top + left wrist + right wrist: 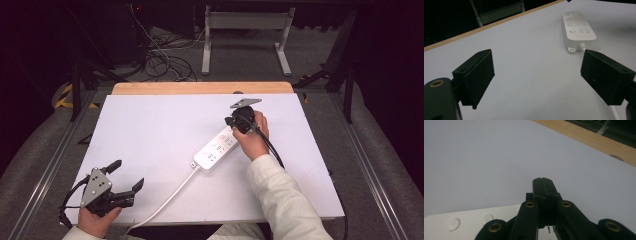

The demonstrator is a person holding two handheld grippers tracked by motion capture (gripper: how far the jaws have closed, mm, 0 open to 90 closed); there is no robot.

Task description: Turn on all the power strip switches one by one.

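White surface (150, 130) on a wood-edged bench, dark room behind. Power strip (216, 149) right of centre, white cord (165, 200) trailing to the near edge. Right tool (239, 121) jaws pressed together, empty, tip over the strip's far end. Left tool (129, 177) wide open, idle near the left corner. Likely pressing a switch; next, steady downward pressure.

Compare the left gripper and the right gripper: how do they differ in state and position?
The left gripper is open with its jaws wide apart; the right gripper is shut, jaws pressed together. The left gripper sits near the table's front left corner, away from the power strip; the right gripper is over the strip's far end. Both are black and hand-held.
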